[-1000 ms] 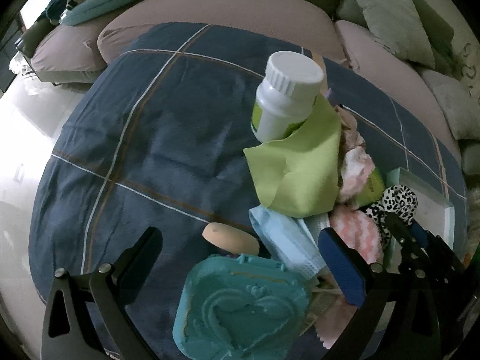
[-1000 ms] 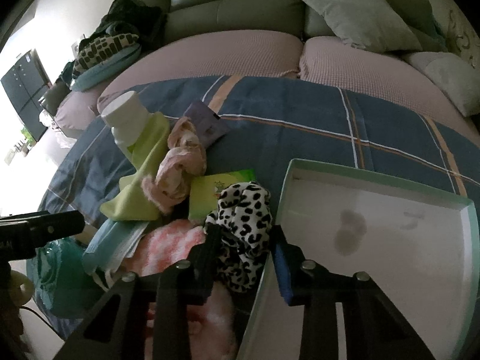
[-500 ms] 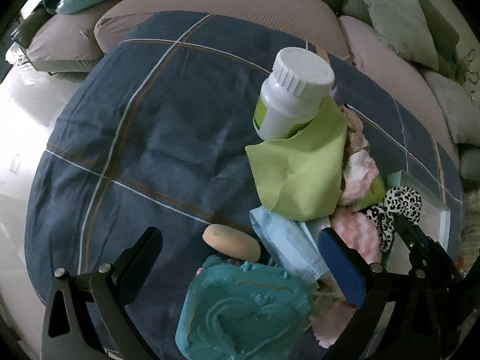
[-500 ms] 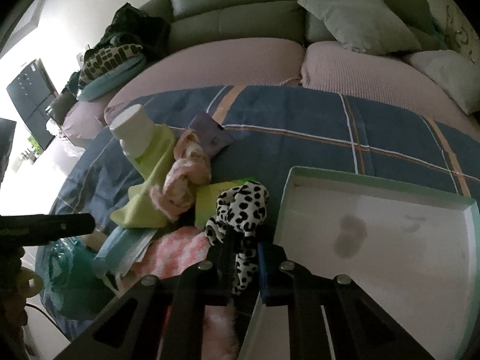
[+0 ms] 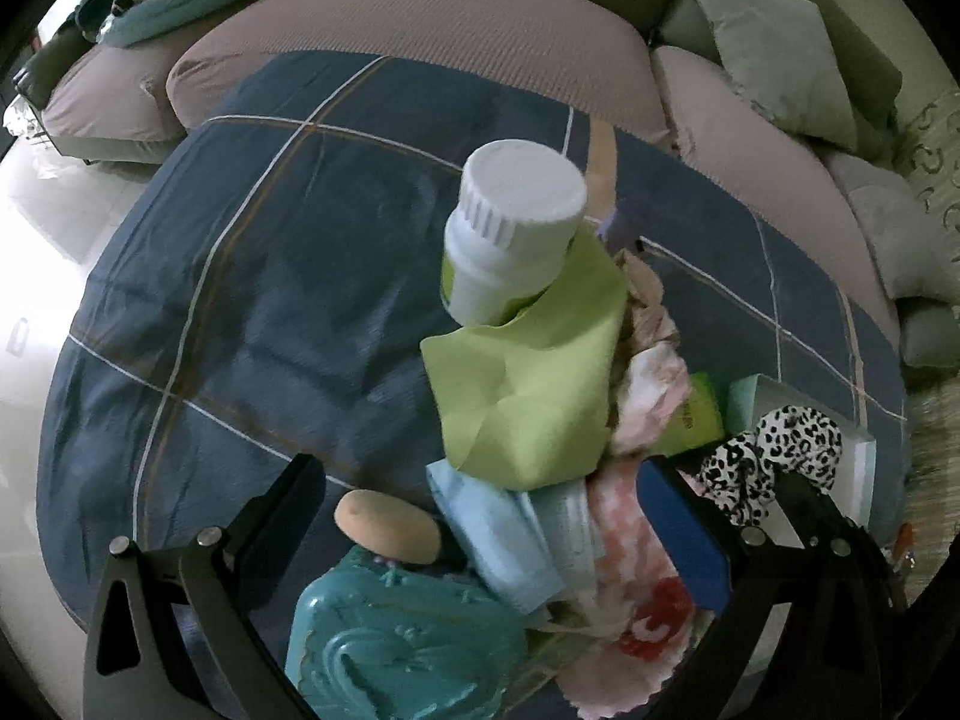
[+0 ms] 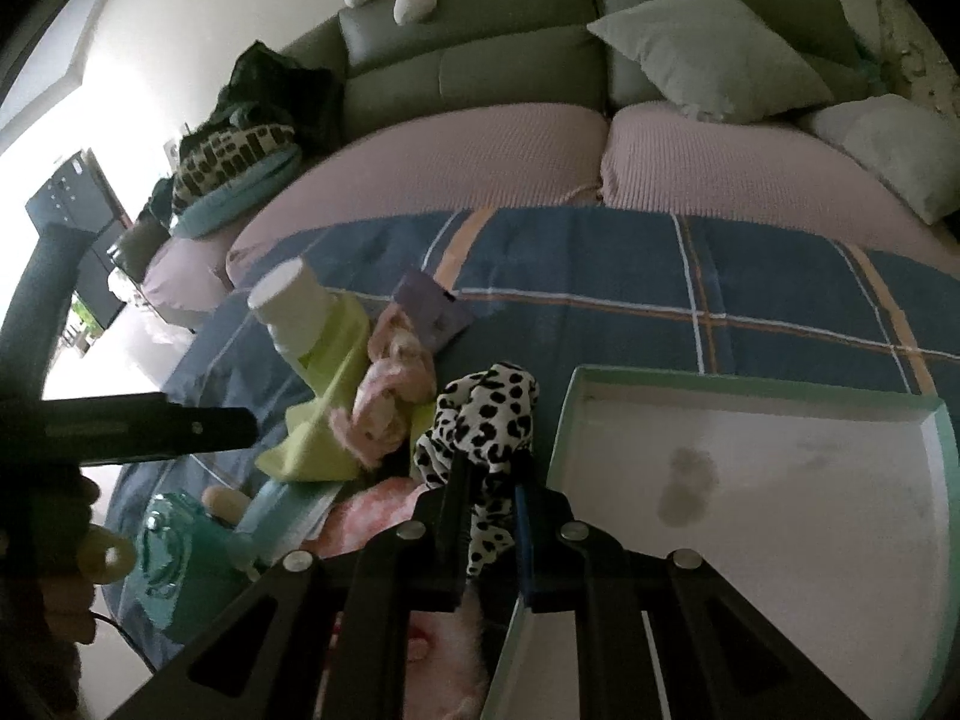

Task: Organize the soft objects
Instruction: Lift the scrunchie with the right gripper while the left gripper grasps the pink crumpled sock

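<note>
right tool (image 6: 489, 501): angled down, clamped on leopard-print scrunchie (image 6: 486, 414) | left tool (image 5: 480, 516): pointing steeply down, spread wide, holding nothing

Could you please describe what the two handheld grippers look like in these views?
Both are matte black frames with triangular cut-outs and round silver fasteners. The left gripper has two angular black arms, one carrying a blue pad on its inner face. The right gripper has slimmer black arms, with a thin blue pad strip along one. No cables or sleeves are clearly visible.
</note>
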The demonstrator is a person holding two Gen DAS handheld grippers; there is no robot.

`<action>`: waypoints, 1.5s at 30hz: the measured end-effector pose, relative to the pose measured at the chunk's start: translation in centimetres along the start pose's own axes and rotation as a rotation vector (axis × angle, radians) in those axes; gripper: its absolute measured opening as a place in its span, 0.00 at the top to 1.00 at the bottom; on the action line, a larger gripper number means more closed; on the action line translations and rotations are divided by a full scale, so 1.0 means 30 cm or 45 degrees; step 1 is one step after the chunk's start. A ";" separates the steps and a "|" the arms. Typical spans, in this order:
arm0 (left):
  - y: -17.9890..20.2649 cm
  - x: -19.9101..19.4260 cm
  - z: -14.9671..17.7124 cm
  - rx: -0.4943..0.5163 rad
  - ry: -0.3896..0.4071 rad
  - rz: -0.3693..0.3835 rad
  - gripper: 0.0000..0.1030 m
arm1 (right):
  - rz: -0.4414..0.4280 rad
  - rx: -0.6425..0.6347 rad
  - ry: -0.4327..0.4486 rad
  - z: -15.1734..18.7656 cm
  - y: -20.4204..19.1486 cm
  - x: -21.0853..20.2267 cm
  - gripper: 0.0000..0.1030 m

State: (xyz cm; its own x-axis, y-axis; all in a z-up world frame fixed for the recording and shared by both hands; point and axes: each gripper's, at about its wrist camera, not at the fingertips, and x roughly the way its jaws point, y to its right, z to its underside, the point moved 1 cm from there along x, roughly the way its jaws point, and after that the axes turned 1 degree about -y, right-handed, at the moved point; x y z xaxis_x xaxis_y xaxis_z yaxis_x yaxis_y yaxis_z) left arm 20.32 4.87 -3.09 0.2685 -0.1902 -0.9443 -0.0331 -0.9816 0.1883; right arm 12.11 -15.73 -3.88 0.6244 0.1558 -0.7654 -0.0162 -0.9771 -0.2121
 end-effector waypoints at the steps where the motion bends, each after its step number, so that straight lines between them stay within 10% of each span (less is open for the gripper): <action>1: 0.000 -0.002 -0.001 -0.002 0.002 -0.001 0.00 | -0.003 0.006 0.008 -0.003 0.002 -0.008 0.87; 16: 0.136 -0.024 -0.021 0.081 0.052 0.024 0.03 | 0.086 0.065 0.127 -0.026 0.097 -0.154 0.87; 30: 0.346 0.069 -0.048 0.311 0.099 -0.007 0.63 | 0.080 0.275 0.171 -0.037 0.276 -0.231 0.87; 45: 0.337 0.172 -0.051 0.271 0.107 -0.052 0.95 | 0.070 0.287 0.200 -0.033 0.293 -0.257 0.87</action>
State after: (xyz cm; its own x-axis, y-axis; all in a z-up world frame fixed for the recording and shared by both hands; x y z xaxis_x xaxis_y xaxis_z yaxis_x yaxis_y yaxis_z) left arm 22.85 -6.00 -5.64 0.3530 -0.1564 -0.9224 -0.2207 -0.9720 0.0804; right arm 7.92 -25.66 0.76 0.7308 0.0616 -0.6798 -0.2158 -0.9240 -0.3157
